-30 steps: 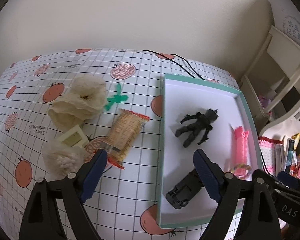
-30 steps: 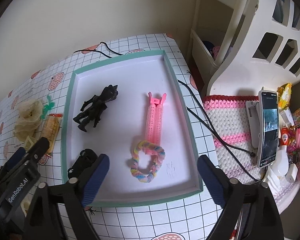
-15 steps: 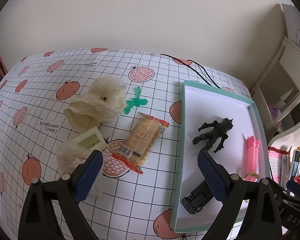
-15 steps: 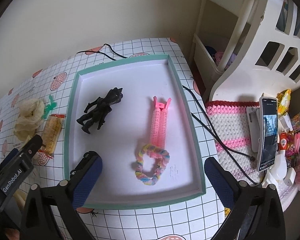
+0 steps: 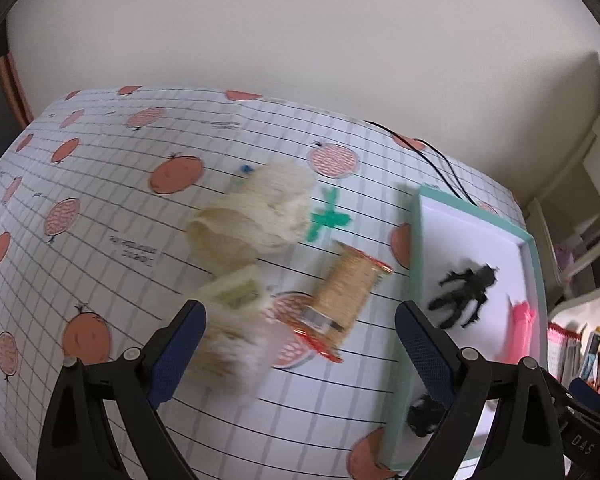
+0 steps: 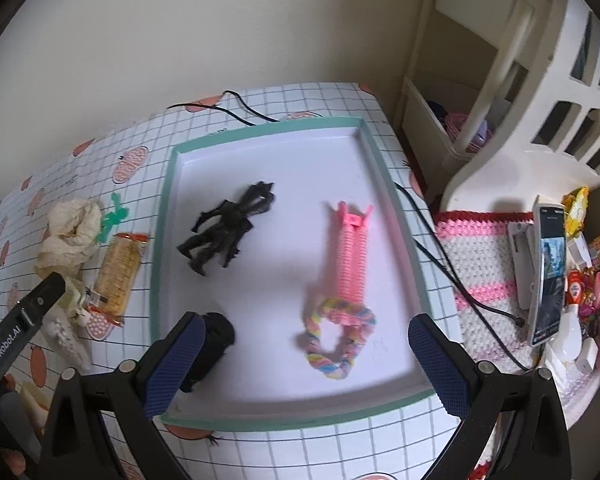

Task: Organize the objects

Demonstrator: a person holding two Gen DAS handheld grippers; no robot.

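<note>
A green-rimmed white tray (image 6: 374, 164) holds a black figure (image 6: 228, 228), a pink hair roller (image 6: 352, 256), a pastel braided band (image 6: 338, 340) and a black toy car (image 6: 212, 342). Left of the tray lie a cracker pack (image 5: 346, 298), a green clip (image 5: 326, 220), a cream scrunchie (image 5: 256, 220), a small cream box (image 5: 238, 292) and a bag of white beads (image 5: 232, 350). My left gripper (image 5: 300, 354) hangs open above the cracker pack and bead bag. My right gripper (image 6: 306, 360) stands open over the tray's near end.
The table wears a grid cloth with orange fruit prints (image 5: 100, 200). A black cable (image 6: 452, 256) runs past the tray's right side. A white shelf (image 6: 520, 100), a crocheted mat (image 6: 484, 264) and a propped phone (image 6: 548, 272) stand at the right.
My left gripper has swung left, away from the tray and over the loose items on the cloth; that view is now blurred. The right gripper has pulled back slightly over the tray.
</note>
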